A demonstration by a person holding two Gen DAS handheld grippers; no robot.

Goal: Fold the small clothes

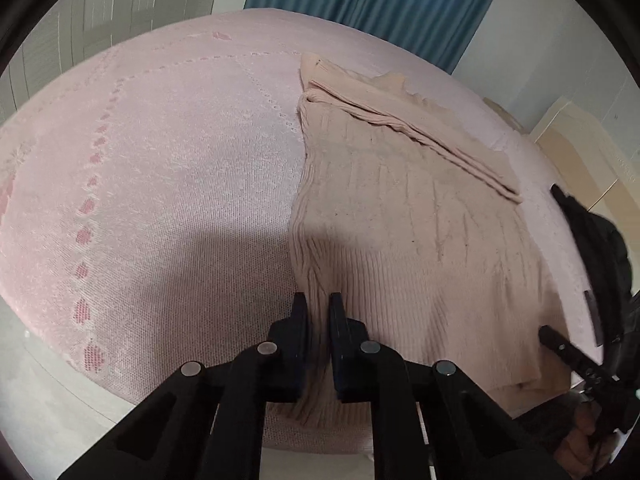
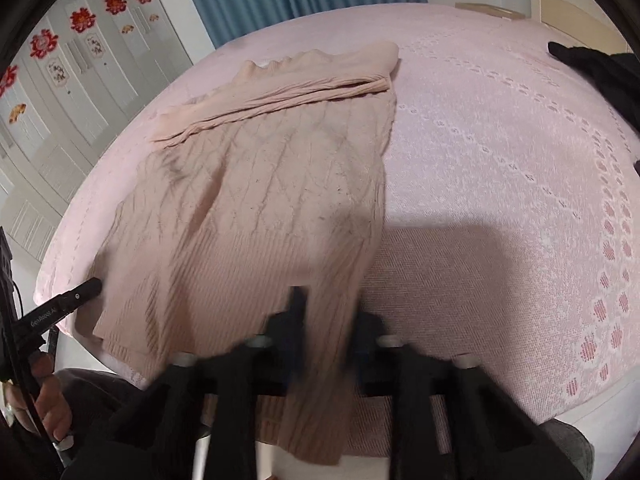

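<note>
**A:** What sits at the left, and what is hard to see?

**B:** From the left wrist view, a pink bedspread (image 1: 160,184) with a woven, nubbly surface and rows of darker pink flower shapes fills nine o'clock. At six o'clock the left gripper (image 1: 318,312), black plastic with round metal pins, pinches a ridge at the edge of the sweater (image 1: 400,208), its fingers nearly together on the knit. The fabric under the fingers is in shadow.

**A:** And the sweater itself?

**B:** Beige, cable-knit with a ribbed hem, lying flat on the bed from the centre toward three o'clock, a sleeve folded across its top at one o'clock. Its far collar is crumpled and unclear.

**A:** The right side?

**B:** In the right wrist view the right gripper (image 2: 326,308) at six o'clock is blurred; its fingers clamp a hanging strip of sweater hem. At eight o'clock a hand (image 2: 44,396) is cut off by the frame. Black cloth (image 2: 596,72) at two o'clock is unidentifiable.
</note>
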